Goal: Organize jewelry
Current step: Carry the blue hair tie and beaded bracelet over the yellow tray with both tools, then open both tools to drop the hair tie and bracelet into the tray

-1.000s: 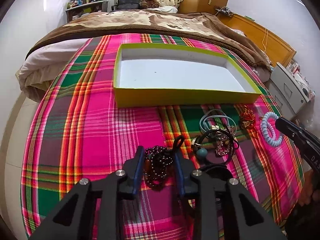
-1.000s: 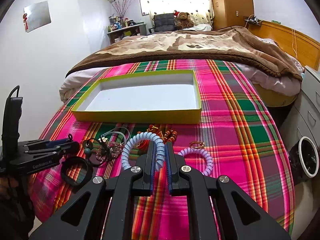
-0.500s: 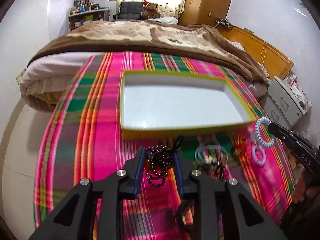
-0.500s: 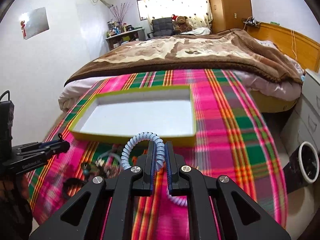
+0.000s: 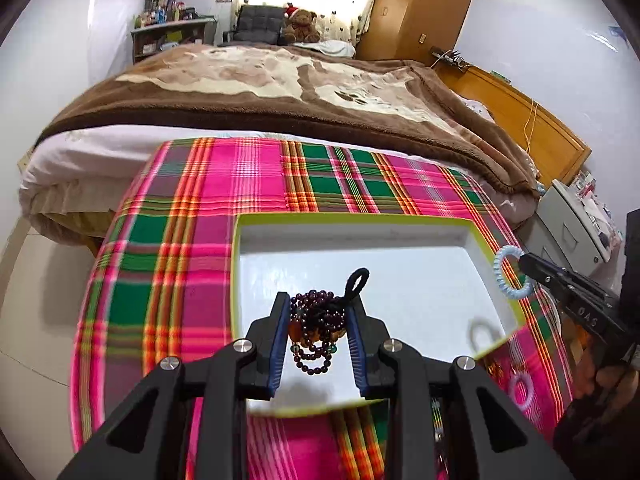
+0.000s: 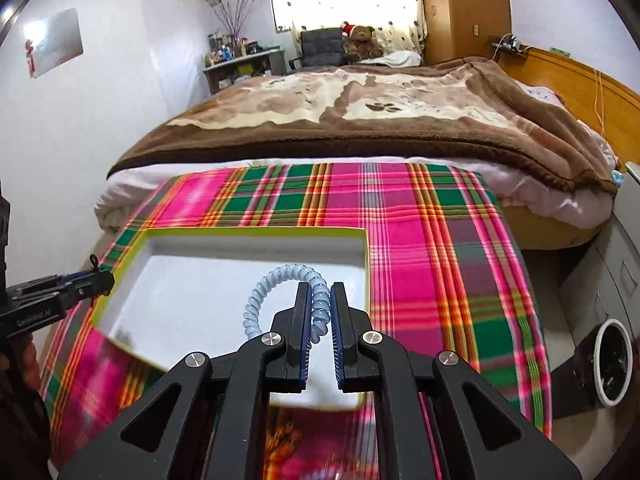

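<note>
A: Two grippers are up over the tray, each with something clamped. The left gripper (image 5: 318,336) pinches a bunched bracelet (image 5: 316,328) of small, round, dark purple beads between its blue ribbed pads; a black cord loop sticks up from the bunch and a few strands sag below the fingers.

B: And the right gripper (image 6: 321,334)?

A: It is closed narrowly on a pale blue spiral hair tie (image 6: 280,292), a glossy coiled ring like telephone cord. One side sits between the pads; the rest arches out to the left in front of the fingers.

B: Where do they hang?

A: Both hang above the tray (image 5: 472,236), a shallow rectangular box with a matte white inside and yellow-green walls. It lies on a plaid cloth (image 5: 192,240) of pink, green and orange, a flat woven fabric spread across the foot of a bed.

B: What is hard to read?

A: The tray's near edge is smeared by blur in both views. The black gripper bodies cover the cloth nearest the cameras. At lower right in the left view a lilac coil ring (image 5: 522,394) lies on the cloth, soft and out of focus, and other small pieces near it cannot be made out.
</note>
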{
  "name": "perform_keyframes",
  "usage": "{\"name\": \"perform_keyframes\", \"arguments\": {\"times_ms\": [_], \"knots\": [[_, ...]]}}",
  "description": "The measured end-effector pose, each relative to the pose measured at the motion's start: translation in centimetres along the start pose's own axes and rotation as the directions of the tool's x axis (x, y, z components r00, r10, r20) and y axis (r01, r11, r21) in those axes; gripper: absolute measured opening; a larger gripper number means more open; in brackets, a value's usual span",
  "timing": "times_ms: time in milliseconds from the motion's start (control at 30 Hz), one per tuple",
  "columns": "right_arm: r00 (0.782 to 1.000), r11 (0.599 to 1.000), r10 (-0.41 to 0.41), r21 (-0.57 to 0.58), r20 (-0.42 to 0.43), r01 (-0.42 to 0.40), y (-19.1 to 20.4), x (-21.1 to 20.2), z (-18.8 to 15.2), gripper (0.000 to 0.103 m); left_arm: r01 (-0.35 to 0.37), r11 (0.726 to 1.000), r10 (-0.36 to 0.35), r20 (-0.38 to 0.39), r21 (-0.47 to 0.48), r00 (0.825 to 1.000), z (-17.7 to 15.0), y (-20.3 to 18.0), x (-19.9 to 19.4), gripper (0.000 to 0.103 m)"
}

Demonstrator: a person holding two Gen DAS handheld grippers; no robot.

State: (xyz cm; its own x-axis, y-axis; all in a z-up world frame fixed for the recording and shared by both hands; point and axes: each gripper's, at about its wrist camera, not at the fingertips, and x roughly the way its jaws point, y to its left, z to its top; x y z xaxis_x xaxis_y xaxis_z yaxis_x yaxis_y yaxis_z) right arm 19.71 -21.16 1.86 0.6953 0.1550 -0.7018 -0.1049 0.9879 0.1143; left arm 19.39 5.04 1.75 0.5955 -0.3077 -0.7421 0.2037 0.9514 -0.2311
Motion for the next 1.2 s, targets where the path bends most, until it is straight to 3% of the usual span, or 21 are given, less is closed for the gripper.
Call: {"name": "perform_keyframes", "arguments": {"times_ms": [400, 500, 967, 1067, 1200], "knots": [[0.995, 0.999, -0.033, -0.036, -0.094, 0.03, 0.0, 5.9, 1.2, 0.01, -0.032, 0.999, 0.031, -0.086, -0.006, 0.996, 1.7, 0.8, 5.9, 0.029], [0.993, 0.998, -0.04, -0.046, -0.108, 0.035, 0.1, 6.6, 1.2, 0.01, -0.061, 0.998, 0.061, -0.082, 0.008, 0.995, 1.7, 0.7, 6.2, 0.029], [0.989, 0.994, -0.067, -0.097, -0.128, 0.054, 0.9, 7.3, 0.7, 0.01, -0.063, 0.998, 0.062, -0.076, -0.001, 0.995, 2.1, 0.7, 5.8, 0.037], [0.991, 0.994, -0.066, -0.095, -0.113, 0.055, 1.1, 6.8, 0.8, 0.016, -0.051, 0.999, 0.05, -0.065, -0.007, 0.997, 2.2, 0.5, 5.2, 0.041], [0.996, 0.996, -0.052, -0.08, -0.079, 0.045, 1.1, 5.1, 0.9, 0.032, -0.043, 0.999, 0.043, -0.037, 0.001, 0.998, 1.8, 0.0, 3.4, 0.049]]}}
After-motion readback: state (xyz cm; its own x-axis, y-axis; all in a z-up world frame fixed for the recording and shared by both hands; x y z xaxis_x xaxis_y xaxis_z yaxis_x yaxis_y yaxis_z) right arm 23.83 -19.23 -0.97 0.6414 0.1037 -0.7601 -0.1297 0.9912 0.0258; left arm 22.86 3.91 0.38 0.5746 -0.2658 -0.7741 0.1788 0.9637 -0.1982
